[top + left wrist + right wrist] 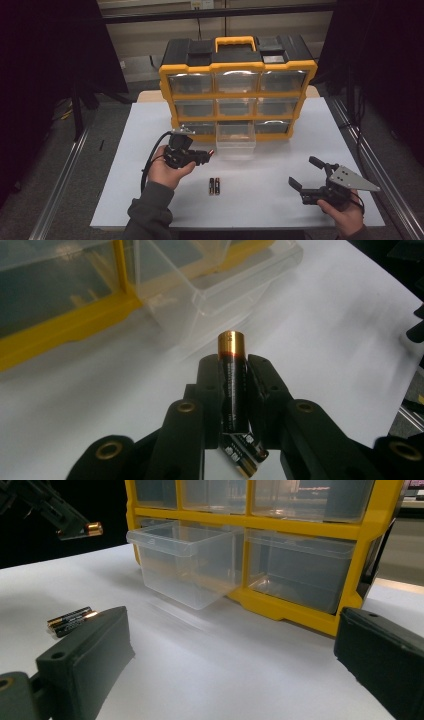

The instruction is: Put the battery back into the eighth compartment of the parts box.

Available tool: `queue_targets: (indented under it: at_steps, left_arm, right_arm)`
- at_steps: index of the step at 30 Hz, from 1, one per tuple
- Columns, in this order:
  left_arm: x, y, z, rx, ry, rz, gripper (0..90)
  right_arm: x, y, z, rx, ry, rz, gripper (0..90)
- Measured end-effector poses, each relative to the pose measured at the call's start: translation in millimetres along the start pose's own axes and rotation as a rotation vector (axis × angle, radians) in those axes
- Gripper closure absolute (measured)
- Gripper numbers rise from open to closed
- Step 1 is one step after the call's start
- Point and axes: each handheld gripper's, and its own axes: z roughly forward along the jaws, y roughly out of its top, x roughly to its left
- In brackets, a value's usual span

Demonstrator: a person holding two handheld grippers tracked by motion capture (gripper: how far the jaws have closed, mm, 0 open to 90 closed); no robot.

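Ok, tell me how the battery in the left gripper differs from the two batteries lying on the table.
The held battery is clamped between the jaws of the left gripper, lifted off the table; the two loose batteries lie flat on it, untouched. The held one is alone, near the pulled-out drawer; the loose ones lie side by side, closer to the person. All three are black with copper-coloured ends.

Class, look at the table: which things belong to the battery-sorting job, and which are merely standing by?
In the job:
- battery clamped in the left gripper
- pulled-out clear drawer
- two batteries on the table
- yellow organiser

Standing by:
- right gripper, open, holding nothing
- closed drawers
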Motion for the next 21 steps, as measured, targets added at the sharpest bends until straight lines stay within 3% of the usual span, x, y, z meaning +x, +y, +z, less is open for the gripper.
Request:
queue_targets:
  at_steps: [12,21]
  left_arm:
    - [-2.5,29.2,-0.1,-0.001,0.01,0.031,77.3]
    - [-3.6,46.1,16.2,-0.006,0.027,0.038,77.3]
  right_arm:
    - [-0.4,0.3,0.0,-0.007,0.006,-0.01,1.4]
    - [-0.3,0.7,-1.0,-0.007,0.011,-0.007,1.4]
